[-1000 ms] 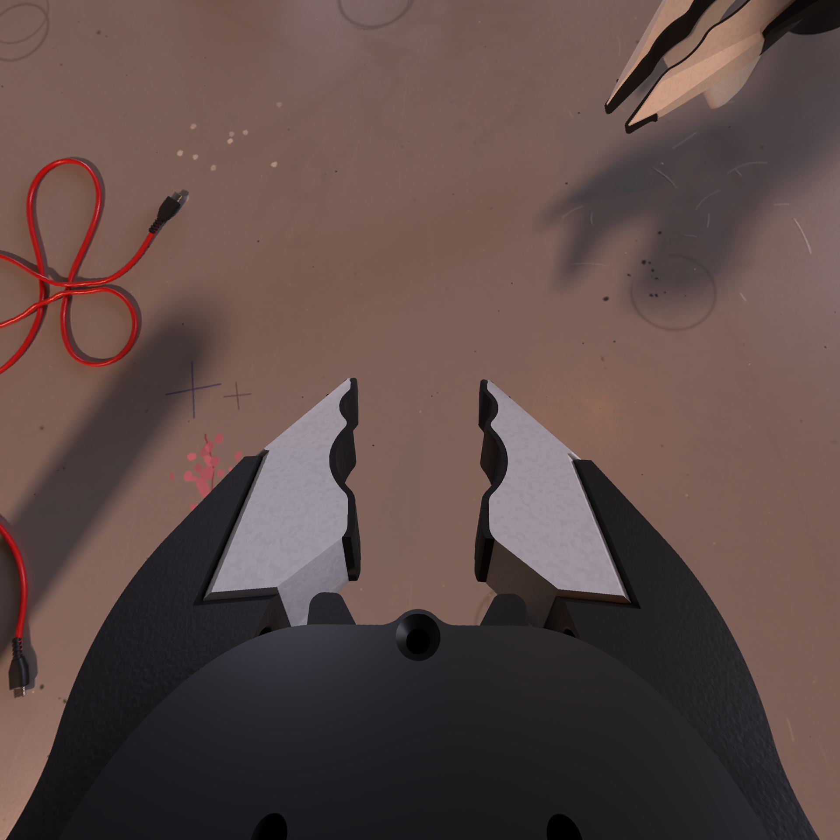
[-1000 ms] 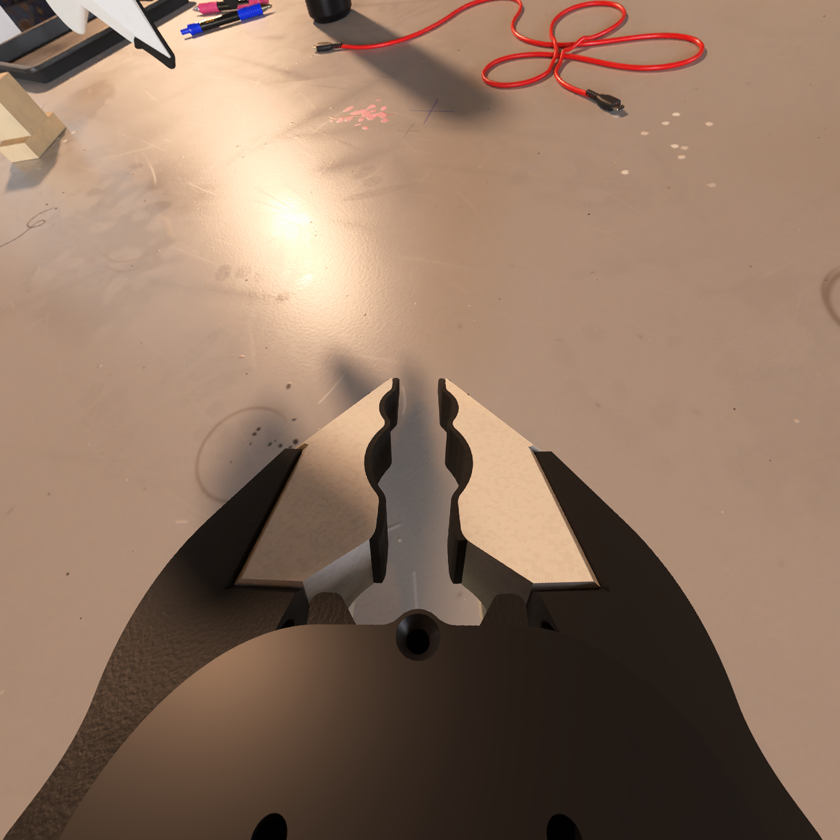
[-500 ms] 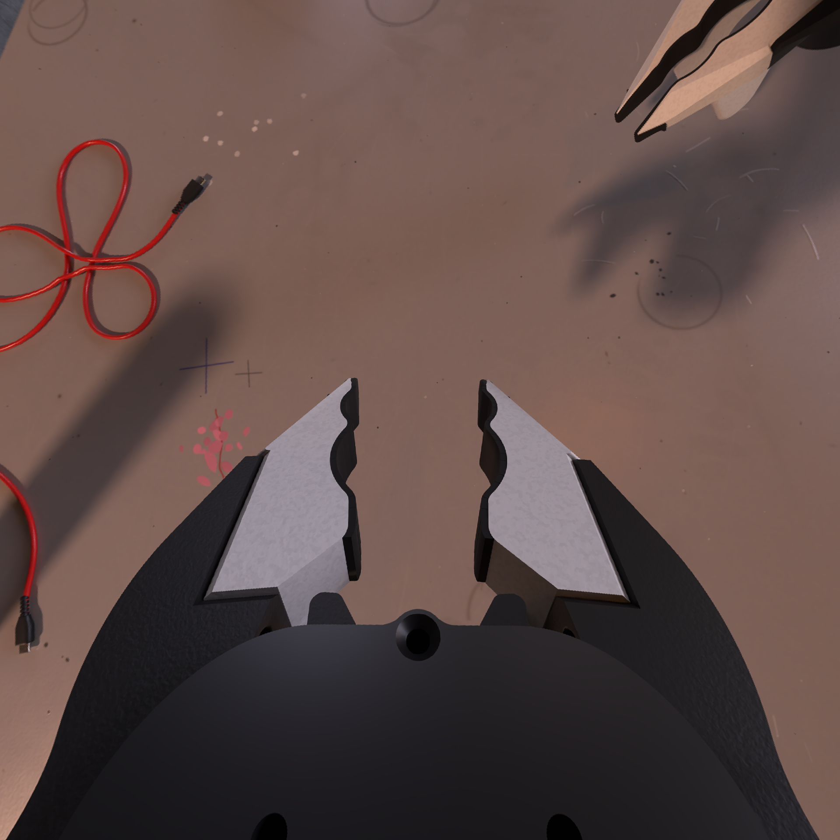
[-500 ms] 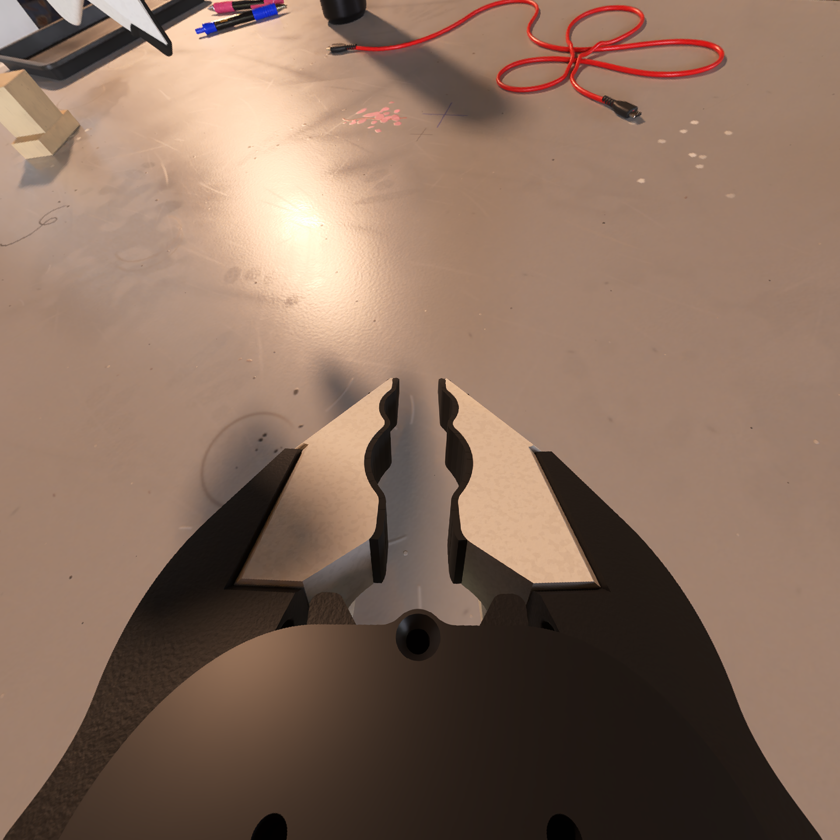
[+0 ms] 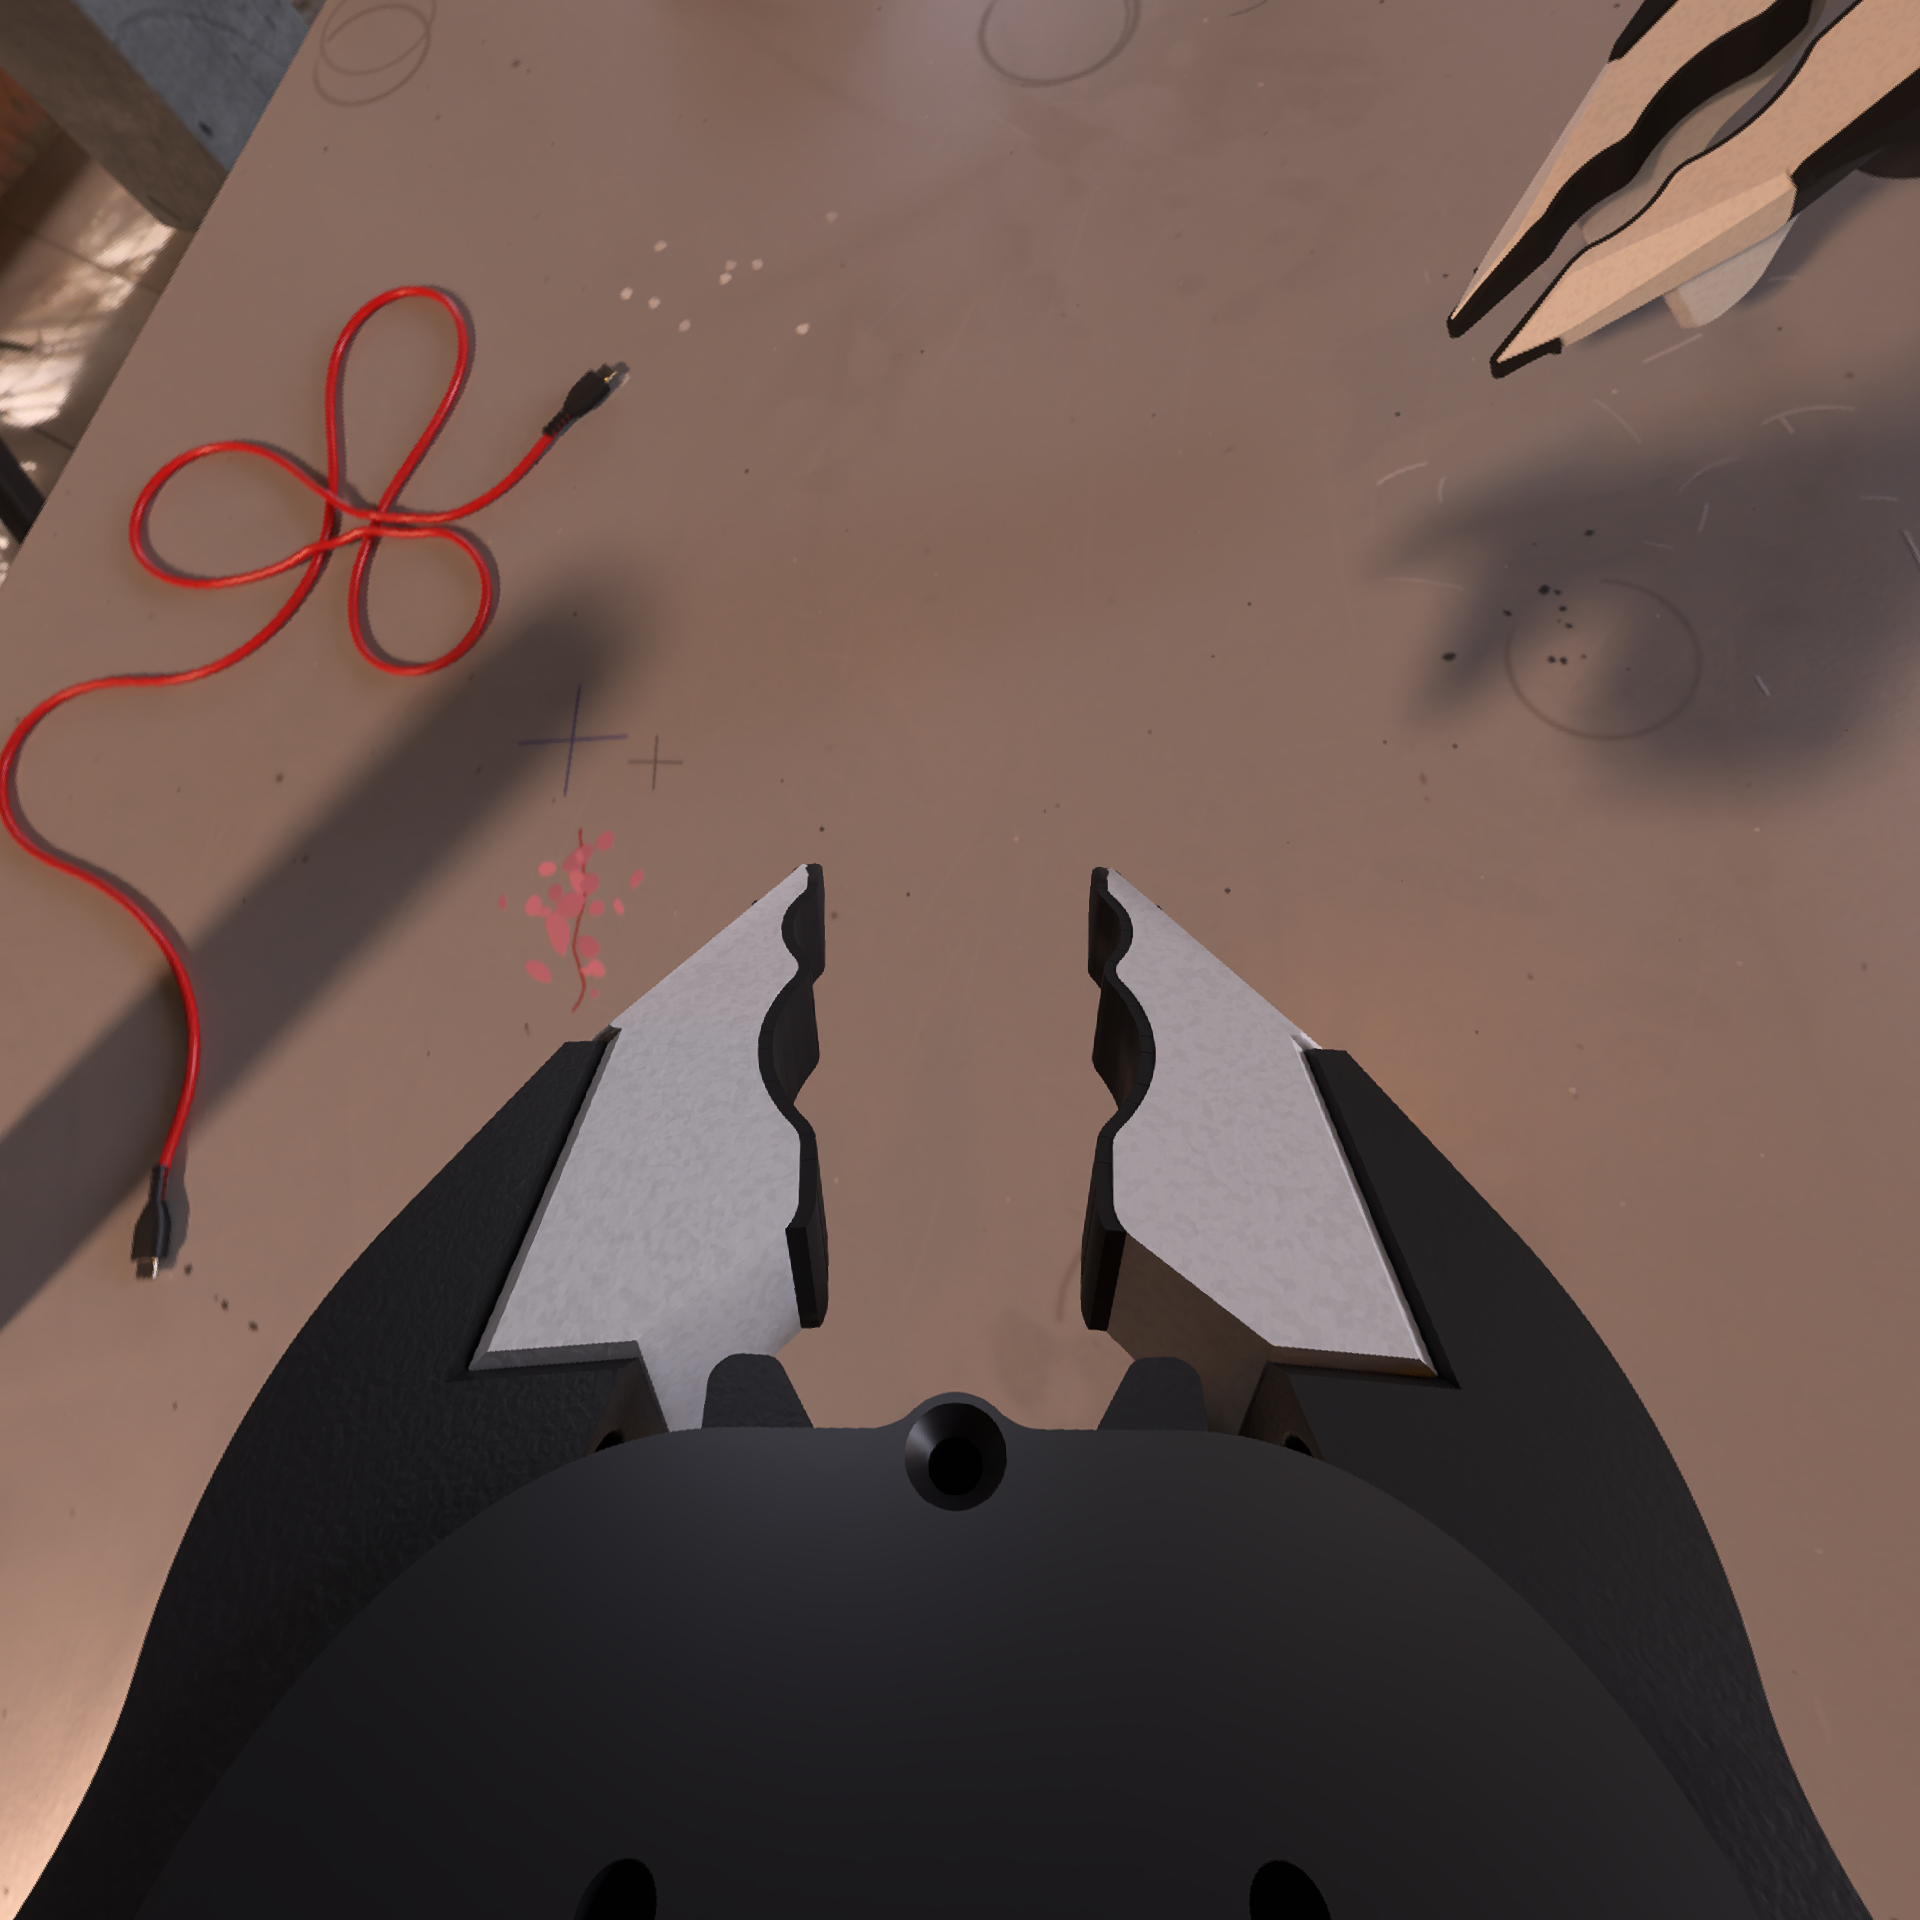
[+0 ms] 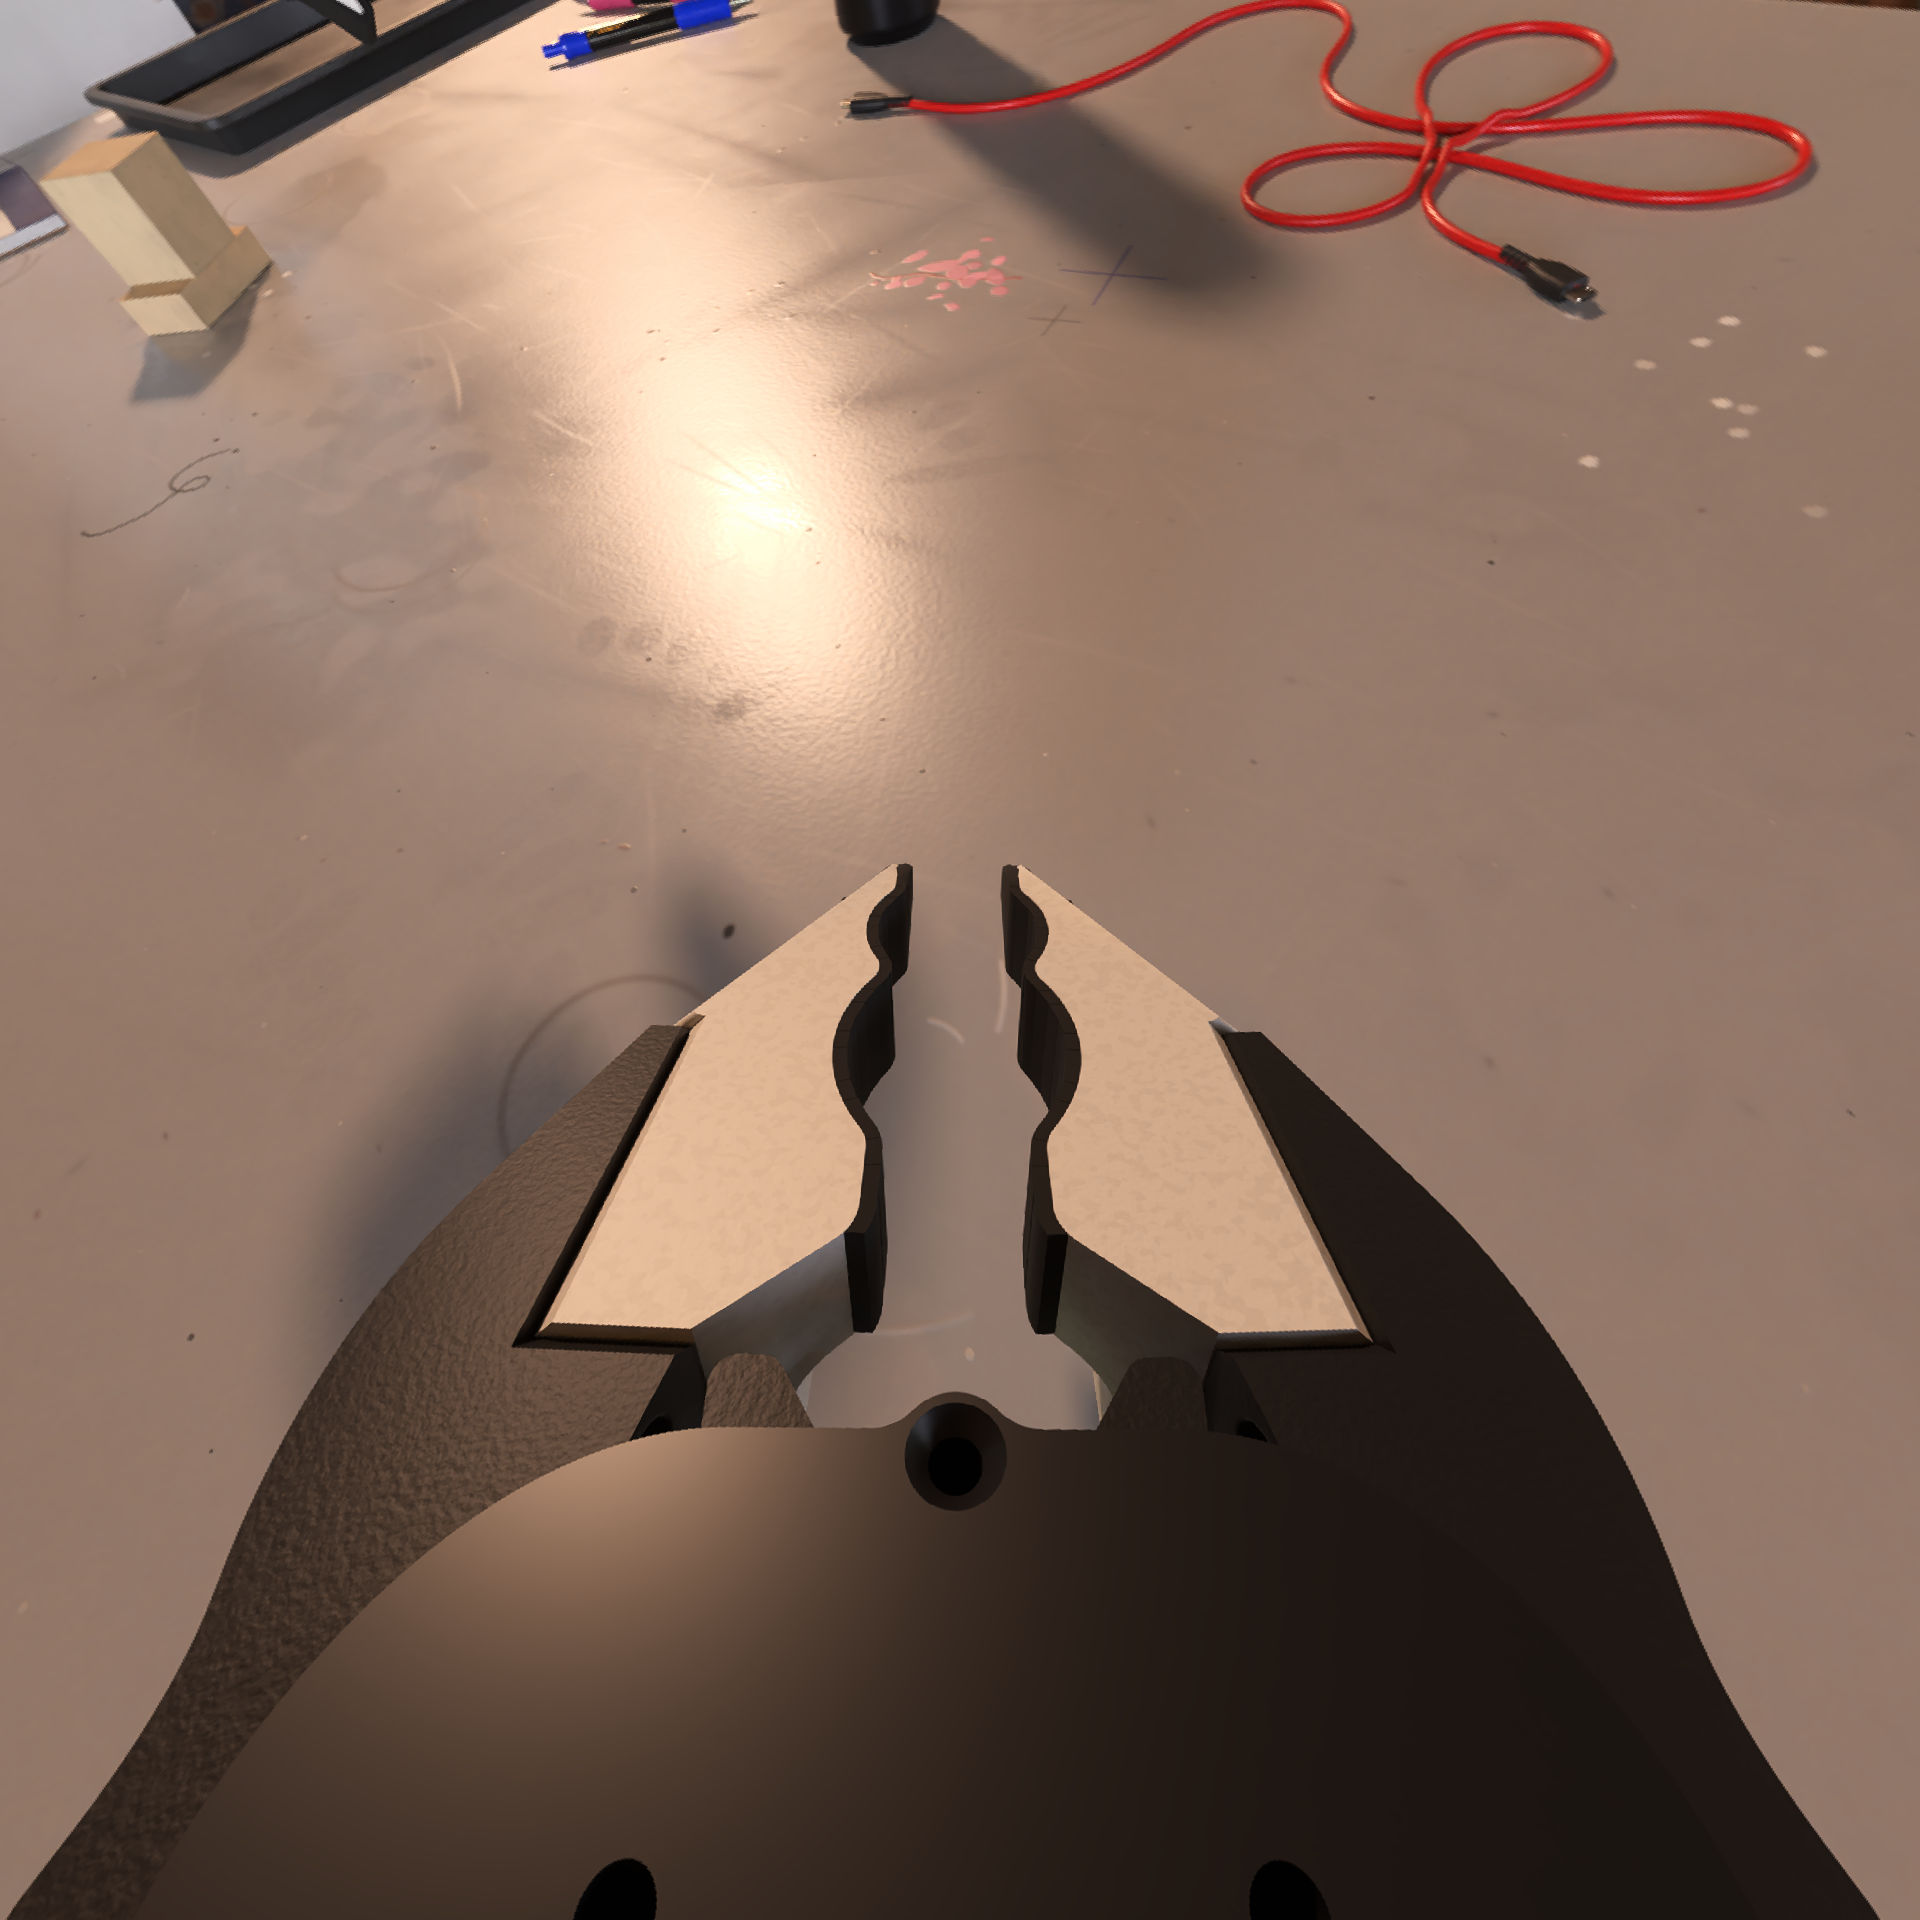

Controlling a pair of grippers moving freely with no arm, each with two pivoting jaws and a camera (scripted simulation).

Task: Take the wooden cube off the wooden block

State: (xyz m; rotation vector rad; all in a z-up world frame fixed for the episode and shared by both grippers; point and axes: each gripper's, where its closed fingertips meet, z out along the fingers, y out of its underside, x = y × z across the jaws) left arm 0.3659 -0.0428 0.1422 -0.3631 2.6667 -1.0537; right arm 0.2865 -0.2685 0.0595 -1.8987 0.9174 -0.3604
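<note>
A pale wooden cube (image 6: pixel 120 208) stands on a low wooden block (image 6: pixel 213 281) far off at the upper left of the right wrist view. My right gripper (image 6: pixel 956 878) hovers over bare table, well short of them, its jaws only a narrow gap apart and empty. It also shows at the top right of the left wrist view (image 5: pixel 1475 348). My left gripper (image 5: pixel 956 883) is wide open and empty above the table. The cube and block are not in the left wrist view.
A looped red cable (image 6: pixel 1455 135) lies at the far right, and shows at the left in the left wrist view (image 5: pixel 312 520). A black tray (image 6: pixel 291 73), pens (image 6: pixel 644 26) and a black cup (image 6: pixel 883 16) sit at the far edge. The table edge (image 5: pixel 135 343) runs at the upper left.
In the right wrist view the cube and block have drawn nearer and slid right and down. In the left wrist view the cable has slid right. Both jaw gaps are unchanged.
</note>
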